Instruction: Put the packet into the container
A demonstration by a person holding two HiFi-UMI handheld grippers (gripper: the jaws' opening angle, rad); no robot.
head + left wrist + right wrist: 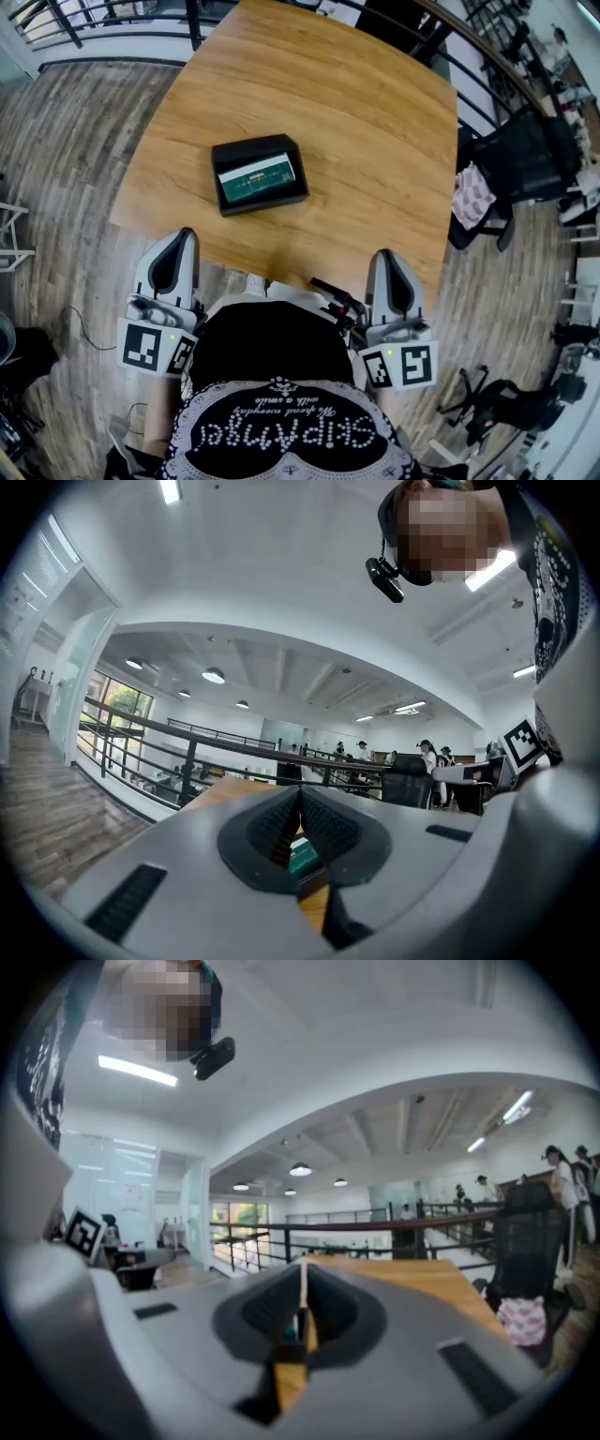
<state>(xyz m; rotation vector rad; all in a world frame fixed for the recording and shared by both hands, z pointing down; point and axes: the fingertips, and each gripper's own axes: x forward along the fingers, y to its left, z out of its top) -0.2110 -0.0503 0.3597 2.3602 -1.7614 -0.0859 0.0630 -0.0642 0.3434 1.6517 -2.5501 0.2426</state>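
A black container [259, 148] lies on the wooden table [356, 122], left of its middle. A green and white packet [257, 177] lies flat inside it. Both grippers hang back at the table's near edge, close to the person's body and well short of the container. My left gripper [178, 240] is shut and holds nothing; in the left gripper view its jaws [300, 795] meet at the tips, with a sliver of green packet [306, 860] below them. My right gripper [387, 260] is likewise shut and empty, its jaws [304, 1275] touching.
A black office chair [525, 155] with a pink cloth [472, 197] on it stands off the table's right edge. A black railing [112, 37] runs behind the table's far side. Another chair base [487, 398] sits on the wood floor at lower right. People stand far off.
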